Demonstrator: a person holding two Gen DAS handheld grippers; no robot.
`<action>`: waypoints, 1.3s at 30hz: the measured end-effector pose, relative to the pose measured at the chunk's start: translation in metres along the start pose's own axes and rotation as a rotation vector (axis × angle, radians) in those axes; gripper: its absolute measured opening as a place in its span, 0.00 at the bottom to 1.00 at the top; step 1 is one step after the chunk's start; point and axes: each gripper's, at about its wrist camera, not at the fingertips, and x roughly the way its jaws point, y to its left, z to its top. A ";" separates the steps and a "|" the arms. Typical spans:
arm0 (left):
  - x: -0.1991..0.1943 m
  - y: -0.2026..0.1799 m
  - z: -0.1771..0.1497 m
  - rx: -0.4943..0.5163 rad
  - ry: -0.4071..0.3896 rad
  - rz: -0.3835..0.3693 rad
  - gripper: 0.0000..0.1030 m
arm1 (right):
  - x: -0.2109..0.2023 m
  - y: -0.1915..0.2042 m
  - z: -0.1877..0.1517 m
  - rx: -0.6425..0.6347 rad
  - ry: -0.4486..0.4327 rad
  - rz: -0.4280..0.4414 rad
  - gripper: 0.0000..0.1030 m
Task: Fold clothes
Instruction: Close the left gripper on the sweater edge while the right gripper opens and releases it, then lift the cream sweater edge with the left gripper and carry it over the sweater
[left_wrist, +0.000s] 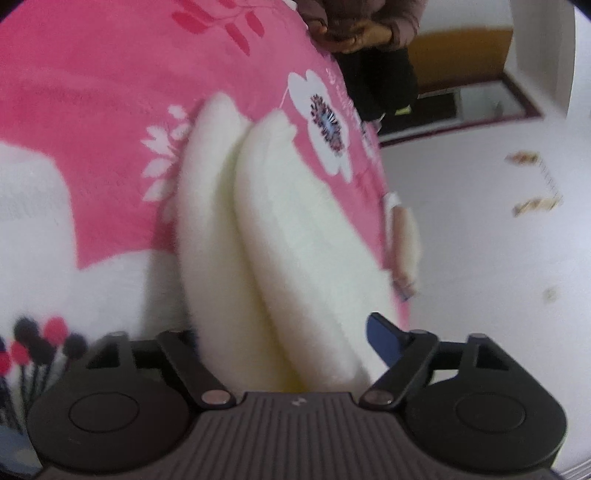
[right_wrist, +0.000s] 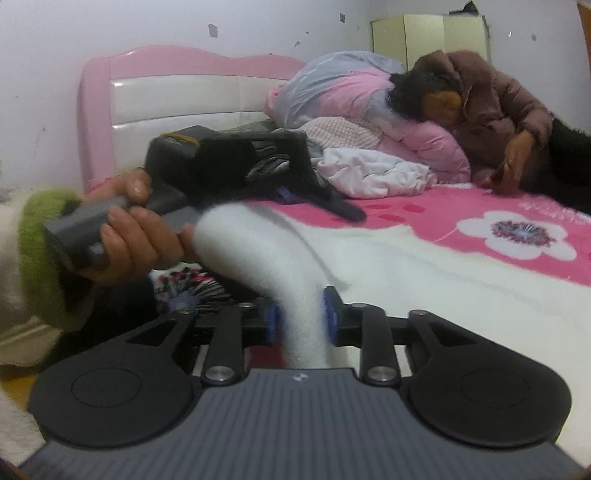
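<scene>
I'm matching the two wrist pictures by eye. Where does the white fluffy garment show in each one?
Left wrist: the white fluffy garment fills the centre, two folds running up from between the left gripper fingers.
Right wrist: it arches from lower centre, between the right gripper blue pads, toward the hand at left.
Shared landmark: the white flower on the pink bedspread.

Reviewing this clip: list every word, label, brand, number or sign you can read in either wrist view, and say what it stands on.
No text can be read.
Pink bedsheet: pale lettering beside the white flower print, too blurred to read.
Left gripper: small pale logo mark on its body, no letters legible.
Right gripper: the same small mark, illegible.
</scene>
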 end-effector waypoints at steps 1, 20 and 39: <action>0.001 -0.002 -0.001 0.023 0.000 0.023 0.68 | -0.006 -0.004 0.001 0.024 0.001 0.012 0.37; -0.006 -0.015 -0.018 0.230 -0.042 0.163 0.48 | -0.022 -0.104 -0.016 0.162 0.033 -0.576 0.77; -0.015 -0.067 -0.048 0.466 -0.173 0.322 0.32 | -0.013 -0.106 -0.033 0.124 0.015 -0.574 0.78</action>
